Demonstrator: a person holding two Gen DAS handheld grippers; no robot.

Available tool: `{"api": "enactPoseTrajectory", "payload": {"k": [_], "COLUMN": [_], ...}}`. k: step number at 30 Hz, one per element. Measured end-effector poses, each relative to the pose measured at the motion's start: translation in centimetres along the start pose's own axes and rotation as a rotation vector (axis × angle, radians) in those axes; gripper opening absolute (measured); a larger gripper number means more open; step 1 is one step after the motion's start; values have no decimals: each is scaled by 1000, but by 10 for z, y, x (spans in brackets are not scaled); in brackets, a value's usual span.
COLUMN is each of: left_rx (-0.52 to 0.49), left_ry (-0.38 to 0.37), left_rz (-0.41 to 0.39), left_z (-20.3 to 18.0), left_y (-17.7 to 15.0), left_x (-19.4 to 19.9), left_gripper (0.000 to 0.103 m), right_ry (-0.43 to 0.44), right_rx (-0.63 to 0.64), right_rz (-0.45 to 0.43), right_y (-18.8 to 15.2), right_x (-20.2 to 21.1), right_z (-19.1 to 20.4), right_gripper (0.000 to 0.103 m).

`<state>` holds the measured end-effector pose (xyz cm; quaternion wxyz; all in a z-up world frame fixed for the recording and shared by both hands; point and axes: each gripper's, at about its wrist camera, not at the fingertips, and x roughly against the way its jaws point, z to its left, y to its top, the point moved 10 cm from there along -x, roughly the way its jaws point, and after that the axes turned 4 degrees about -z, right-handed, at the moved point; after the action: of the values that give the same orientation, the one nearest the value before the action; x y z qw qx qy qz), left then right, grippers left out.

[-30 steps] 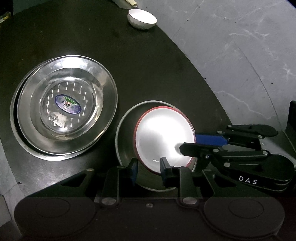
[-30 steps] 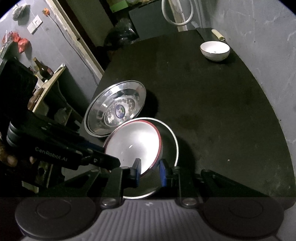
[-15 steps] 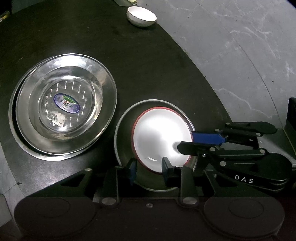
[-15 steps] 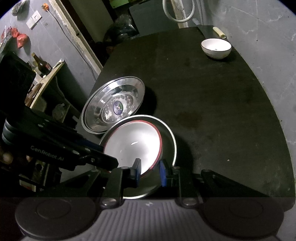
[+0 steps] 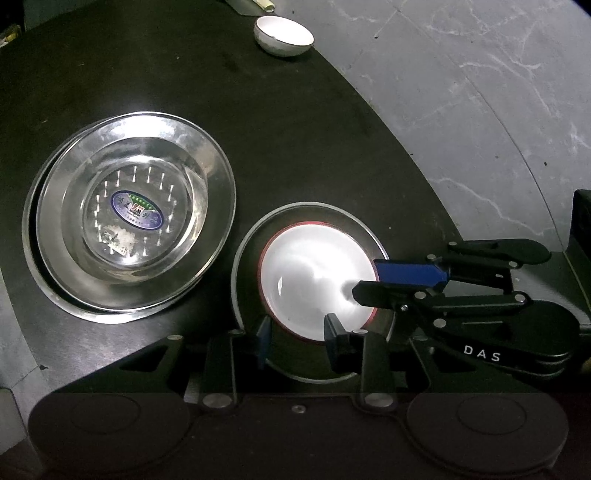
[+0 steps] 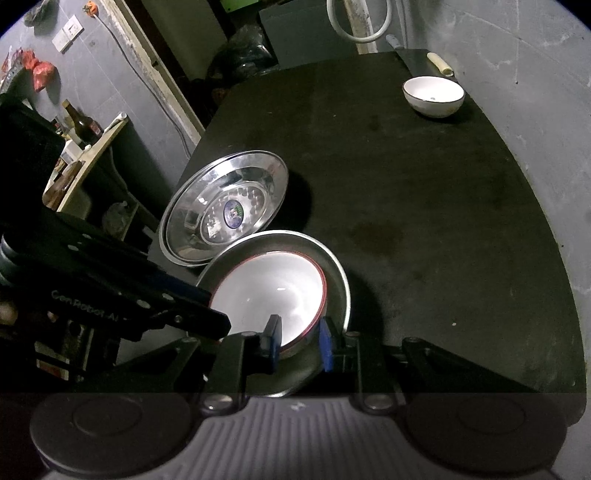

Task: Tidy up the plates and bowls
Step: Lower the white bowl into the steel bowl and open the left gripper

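A white bowl with a red rim point(image 5: 314, 284) point(image 6: 273, 291) sits inside a steel plate point(image 5: 246, 266) point(image 6: 341, 284) near the table's front. My right gripper point(image 6: 299, 343) point(image 5: 365, 278) is shut on the bowl's wall, one finger inside and the blue pad outside. My left gripper point(image 5: 299, 341) straddles the bowl's near rim. Its jaws stand slightly apart and the pads do not press on the rim. A stack of larger steel plates point(image 5: 129, 229) point(image 6: 225, 206) lies to the left. A small white bowl point(image 5: 283, 36) point(image 6: 433, 95) stands at the far edge.
The black table point(image 5: 295, 147) curves away on the right over a grey marbled floor point(image 5: 480, 110). A pale rolled object point(image 6: 439, 63) lies behind the small bowl. Bottles point(image 6: 83, 127) stand on a shelf off the table's left side.
My left gripper's fingers have spread a little wider around the bowl's rim. The right gripper keeps its hold, and the bowl and plates have not shifted.
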<state>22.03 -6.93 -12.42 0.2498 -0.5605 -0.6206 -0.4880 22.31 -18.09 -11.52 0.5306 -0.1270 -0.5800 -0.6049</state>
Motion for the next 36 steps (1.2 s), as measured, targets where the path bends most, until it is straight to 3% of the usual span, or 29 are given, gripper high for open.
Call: {"api": "enactPoseTrajectory", "payload": {"k": [7,21,24,26,31,33,34,35,36], "left_rx": [-5,-43,-45,-34,10,31,45,53,57], "left_ry": [-4,23,24,19,39,61,80,93,103], "left_rz": [-9,-37,-64,-101,-180,-189,-187,-186,-187], "left_z": [-1,-7,-8,-9,-3,3,6,9,11], "left_y": [3,10,16,23,39,43,45,47,49], "left_x": [4,15,20,26,36,38,38,39,40], "left_gripper": [33,44,51,62,81,92,100,102,102], "right_ry": [-4,-7,-9,-8,-13,-19,-21,-20,-17], "right_rx": [13,9,5,-5,-47,-65,-75,-91,-111], "right_rz": [3,-40,-57,-73,-110,-130,-144,-162,-181], "right_y": [0,4,6,8,11,12,13,14,15], "right_x": [1,14,19,22,28,30,31,32,32], "right_z": [1,-3,-4,-6,-14,-18,-20,-23,-26], "right_gripper": [26,31,33,45,61,74,87,100,103]}}
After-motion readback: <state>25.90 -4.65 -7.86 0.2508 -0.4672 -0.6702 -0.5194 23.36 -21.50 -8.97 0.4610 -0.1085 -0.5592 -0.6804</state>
